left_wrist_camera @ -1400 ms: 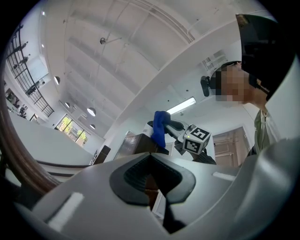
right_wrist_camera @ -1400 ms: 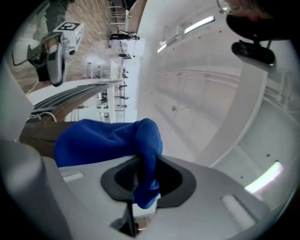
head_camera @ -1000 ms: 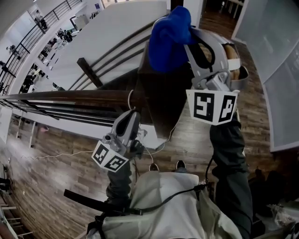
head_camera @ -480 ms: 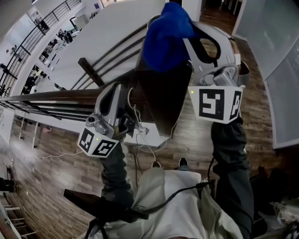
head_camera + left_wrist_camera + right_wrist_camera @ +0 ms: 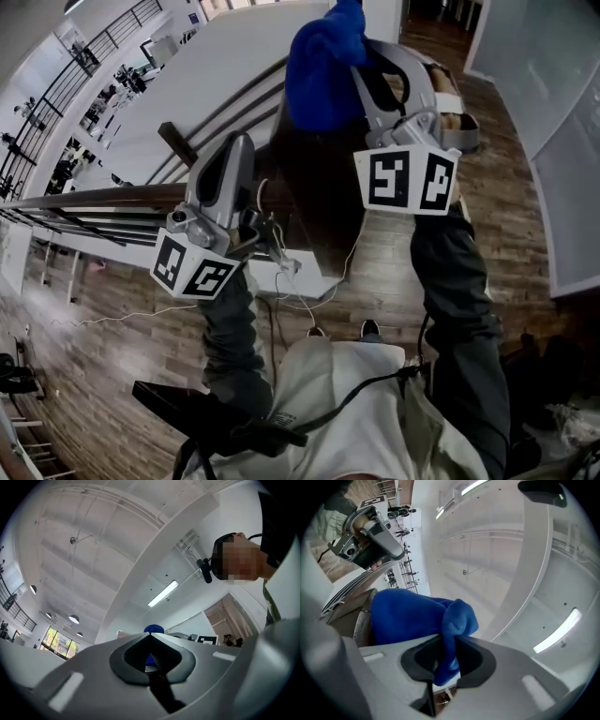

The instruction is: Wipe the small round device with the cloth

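Since no view shows the small round device, I judge the wipe cannot begin yet. The sound course is to hold the cloth firmly bunched and bring a loose pad of it round to face the device once that is in sight. On the near side of the rail [image 5: 112, 195], thin white wires [image 5: 281, 258] trail just beside the left claw [image 5: 241, 142]. Its smooth grey moulded jaws stand together with nothing I can make out between them, and it would do well to steady the device during the wipe. The rail itself is dark polished wood, long and rounded, set over slim bars. Past the rail and to its right, the right claw [image 5: 447, 641] is clamped on the cloth [image 5: 319, 75], a thick fleecy blue wad folded over itself. One fold is pinched between the jaws and the soft bulk spills out to the side.
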`<state>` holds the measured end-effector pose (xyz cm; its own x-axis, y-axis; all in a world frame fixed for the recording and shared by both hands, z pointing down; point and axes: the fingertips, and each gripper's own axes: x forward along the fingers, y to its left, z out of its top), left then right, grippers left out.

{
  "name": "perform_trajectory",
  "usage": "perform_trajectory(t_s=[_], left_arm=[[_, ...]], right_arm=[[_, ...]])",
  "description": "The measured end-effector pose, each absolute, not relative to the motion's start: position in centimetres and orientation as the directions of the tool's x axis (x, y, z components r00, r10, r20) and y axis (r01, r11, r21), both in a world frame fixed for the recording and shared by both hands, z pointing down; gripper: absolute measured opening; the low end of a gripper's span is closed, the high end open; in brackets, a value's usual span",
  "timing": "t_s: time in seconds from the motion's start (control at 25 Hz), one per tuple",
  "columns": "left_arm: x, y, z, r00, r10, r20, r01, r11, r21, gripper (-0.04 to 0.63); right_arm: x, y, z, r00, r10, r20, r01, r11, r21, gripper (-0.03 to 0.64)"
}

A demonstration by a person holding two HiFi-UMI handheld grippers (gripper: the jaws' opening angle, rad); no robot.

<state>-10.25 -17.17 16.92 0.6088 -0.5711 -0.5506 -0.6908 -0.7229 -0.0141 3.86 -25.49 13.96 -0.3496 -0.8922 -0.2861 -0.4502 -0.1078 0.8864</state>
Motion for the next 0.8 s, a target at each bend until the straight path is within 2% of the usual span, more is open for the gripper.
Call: perform_trajectory(t_s=[0.12, 0.28, 0.36, 0.44, 0.56, 0.68, 0.8], left_arm=[[-10.2, -16.8, 16.6, 0.608, -0.566, -0.556, -0.689, -0.724, -0.017, -0.002], [-9.9, -16.2, 16.2, 0.610, -0.555, -0.566, -0.684, -0.729, -0.022, -0.002], [-9.6, -16.1, 16.5, 0.613, -0.550, -0.567, -0.679, -0.734, -0.023, -0.002], [-9.5, -16.0, 16.7, 0.617, -0.547, -0.566, -0.674, -0.738, -0.021, -0.002], [-9.8, -15.8, 17.0, 0.614, -0.550, -0.566, -0.674, -0.739, -0.014, -0.002], [-10.4, -15.7, 17.6, 0.606, -0.559, -0.565, -0.681, -0.732, -0.006, -0.002], [-11.0, -15.5, 17.7, 0.600, -0.570, -0.561, -0.690, -0.724, -0.002, -0.002]], right_arm=[[4.5, -25.5, 15.9, -0.342, -0.915, -0.215, -0.432, -0.050, 0.901, 0.070], [5.5, -25.7, 19.1, -0.338, -0.940, -0.045, -0.359, 0.084, 0.930, 0.070], [6.3, -25.2, 17.9, -0.319, -0.942, -0.100, -0.368, 0.026, 0.929, 0.071], [6.4, -24.2, 14.6, -0.297, -0.928, -0.225, -0.377, -0.103, 0.921, 0.071], [4.3, -22.9, 9.9, -0.299, -0.887, -0.352, -0.312, -0.258, 0.914, 0.071], [0.6, -23.2, 8.7, -0.337, -0.871, -0.357, -0.162, -0.320, 0.934, 0.071], [-2.8, -23.9, 10.2, -0.383, -0.879, -0.285, 0.016, -0.315, 0.949, 0.071]])
